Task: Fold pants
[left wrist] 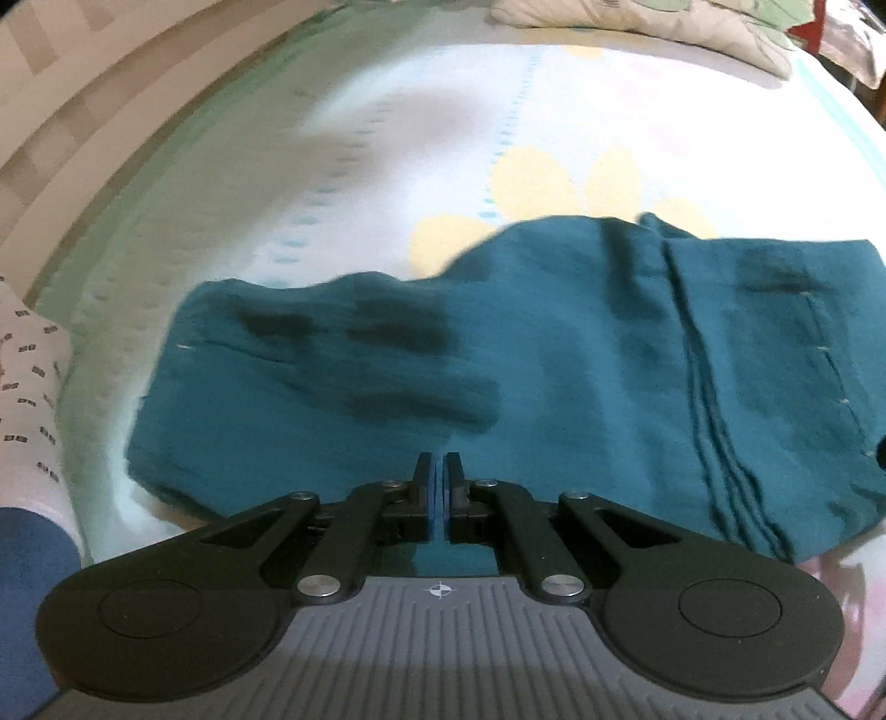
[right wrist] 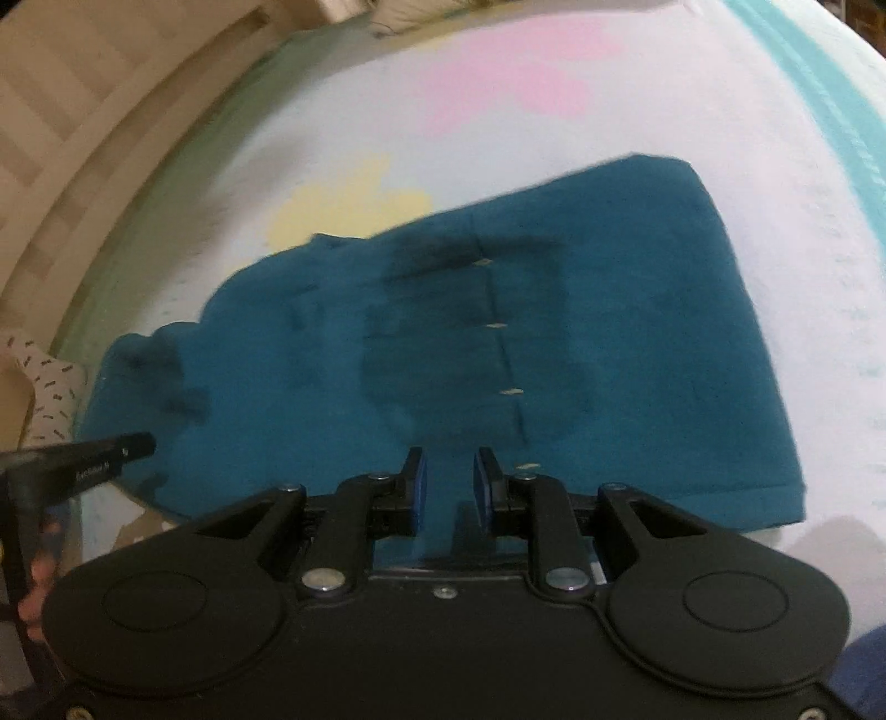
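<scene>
the teal pants are laid folded on the bed sheet near its front edge. the left gripper is closed, apparently on nothing. the right gripper is held apart above the pants.

Home bedroom: floral bedsheet, pillow, headboard.

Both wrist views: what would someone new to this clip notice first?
The teal pants dominate both views, lying folded into a broad block on the pastel bed sheet with its yellow flower print. The left gripper sits low at their near edge with its blue pads pressed together, whether on cloth is unclear. The right gripper hangs above the pants, jaws apart.
</scene>
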`<state>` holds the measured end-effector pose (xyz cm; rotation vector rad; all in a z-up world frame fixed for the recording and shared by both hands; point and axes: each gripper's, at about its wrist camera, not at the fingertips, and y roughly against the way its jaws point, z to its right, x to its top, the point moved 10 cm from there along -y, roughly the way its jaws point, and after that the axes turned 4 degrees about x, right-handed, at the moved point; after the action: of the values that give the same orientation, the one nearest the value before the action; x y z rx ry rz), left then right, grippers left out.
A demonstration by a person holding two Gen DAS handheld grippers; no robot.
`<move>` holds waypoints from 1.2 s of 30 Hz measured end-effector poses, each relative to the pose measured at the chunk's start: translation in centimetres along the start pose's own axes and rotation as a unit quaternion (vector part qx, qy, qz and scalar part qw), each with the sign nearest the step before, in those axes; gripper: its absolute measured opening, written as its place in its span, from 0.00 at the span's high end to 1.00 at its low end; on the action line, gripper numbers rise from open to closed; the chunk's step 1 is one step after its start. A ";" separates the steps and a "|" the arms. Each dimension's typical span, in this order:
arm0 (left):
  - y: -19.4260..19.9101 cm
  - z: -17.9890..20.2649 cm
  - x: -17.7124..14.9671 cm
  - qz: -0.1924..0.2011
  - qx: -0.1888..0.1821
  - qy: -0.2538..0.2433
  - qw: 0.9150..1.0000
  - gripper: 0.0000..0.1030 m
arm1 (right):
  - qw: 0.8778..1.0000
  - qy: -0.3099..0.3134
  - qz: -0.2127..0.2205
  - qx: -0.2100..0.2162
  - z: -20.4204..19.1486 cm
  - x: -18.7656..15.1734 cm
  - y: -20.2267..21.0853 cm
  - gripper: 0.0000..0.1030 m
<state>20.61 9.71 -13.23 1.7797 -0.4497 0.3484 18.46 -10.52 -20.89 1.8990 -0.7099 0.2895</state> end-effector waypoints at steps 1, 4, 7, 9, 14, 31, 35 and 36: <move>0.0 -0.8 0.2 0.005 0.004 0.008 1.000 0.97 | 1.000 -0.001 0.002 0.009 -0.4 -0.1 -0.1 0.70; -1.2 -2.9 0.5 0.016 0.019 0.040 0.999 0.97 | 1.000 0.013 0.009 0.022 -2.0 0.0 -0.8 0.70; -2.6 -6.0 -0.1 0.011 0.013 0.105 0.994 0.97 | 0.998 0.043 0.023 0.027 -4.2 0.6 -1.6 0.70; -3.7 -7.5 -0.3 0.012 -0.003 0.136 0.991 0.97 | 0.997 0.065 0.035 0.031 -5.5 1.1 -1.9 0.70; -5.4 -11.2 -1.0 0.008 0.002 0.195 0.981 0.97 | 0.992 0.104 0.047 0.049 -8.7 2.7 -3.9 0.70; -5.5 -10.5 -3.9 0.026 -0.119 0.175 0.977 0.50 | 0.992 0.124 -0.027 0.025 -10.4 1.0 -12.6 0.71; -4.8 -9.8 -4.4 0.027 -0.096 0.157 0.983 0.37 | 0.991 0.131 -0.029 0.023 -10.6 0.9 -12.8 0.71; -4.7 -9.8 -4.6 0.025 -0.092 0.156 0.983 0.35 | 0.990 0.133 -0.029 0.023 -10.6 0.9 -12.6 0.71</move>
<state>18.82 20.81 -16.92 1.5037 -0.2936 0.5921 27.96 2.26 -25.36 1.8751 -0.4719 0.5146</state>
